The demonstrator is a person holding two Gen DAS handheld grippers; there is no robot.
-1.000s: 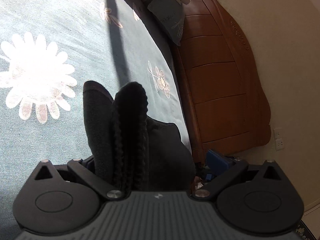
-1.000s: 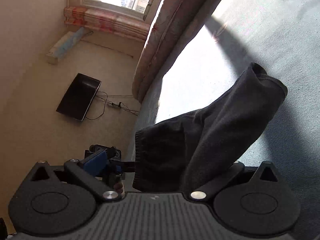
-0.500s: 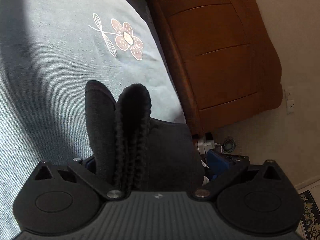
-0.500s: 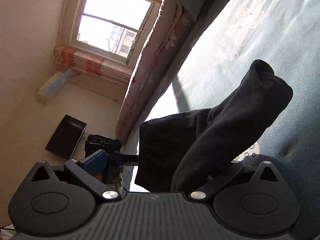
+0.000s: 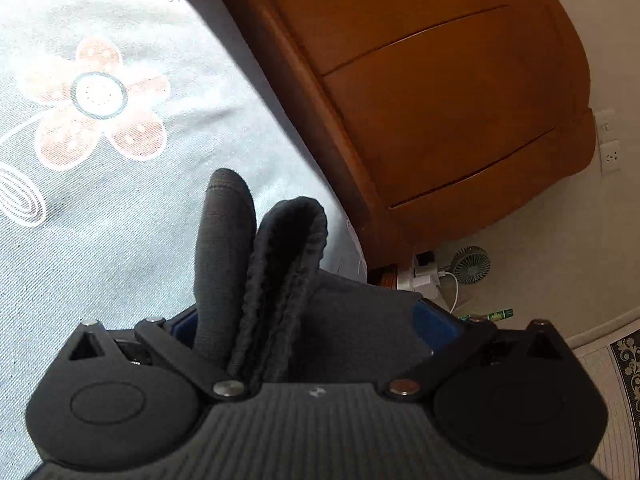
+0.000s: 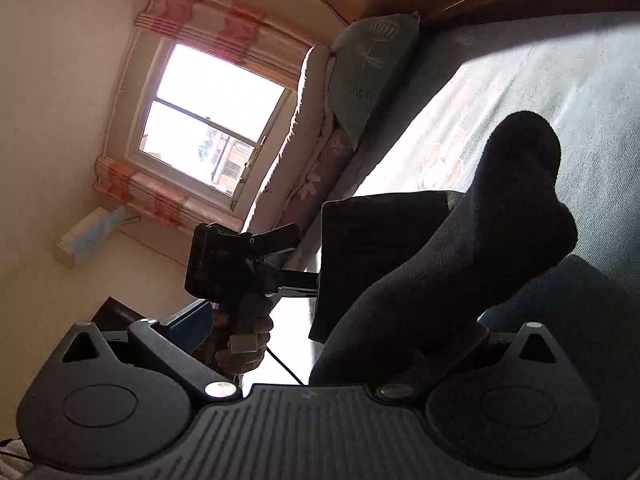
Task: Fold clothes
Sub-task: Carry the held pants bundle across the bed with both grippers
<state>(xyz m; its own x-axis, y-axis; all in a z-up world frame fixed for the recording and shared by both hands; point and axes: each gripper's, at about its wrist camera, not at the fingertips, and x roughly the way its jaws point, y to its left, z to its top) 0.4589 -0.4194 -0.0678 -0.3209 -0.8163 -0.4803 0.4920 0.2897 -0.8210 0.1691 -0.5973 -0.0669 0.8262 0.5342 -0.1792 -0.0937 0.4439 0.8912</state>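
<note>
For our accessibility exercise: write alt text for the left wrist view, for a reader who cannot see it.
The left gripper is clamped on a bunched dark garment with a ribbed cuff, held above a pale blue bedsheet printed with an orange flower. To the right stand a wooden headboard and, on the floor, a small fan.

You have a bed (image 5: 120, 240) under you, its grey-blue cover printed with pale flowers, one orange-petalled bloom (image 5: 100, 100) at 10 o'clock in the left view. Sun falls across the cover in a bright patch. A wooden headboard (image 5: 440, 100) fills 1 o'clock, glossy brown, panelled. By its foot, on the cream floor (image 5: 540, 260), a small fan (image 5: 472, 264) and a white charger. Wall sockets (image 5: 610, 156) at 3 o'clock. In the right view, a bright window (image 6: 208, 120) at 10 o'clock, pink striped blind (image 6: 224, 36) above it, cream wall (image 6: 60, 80) around. A pillow (image 6: 372, 68) leans at 12 o'clock.
</note>
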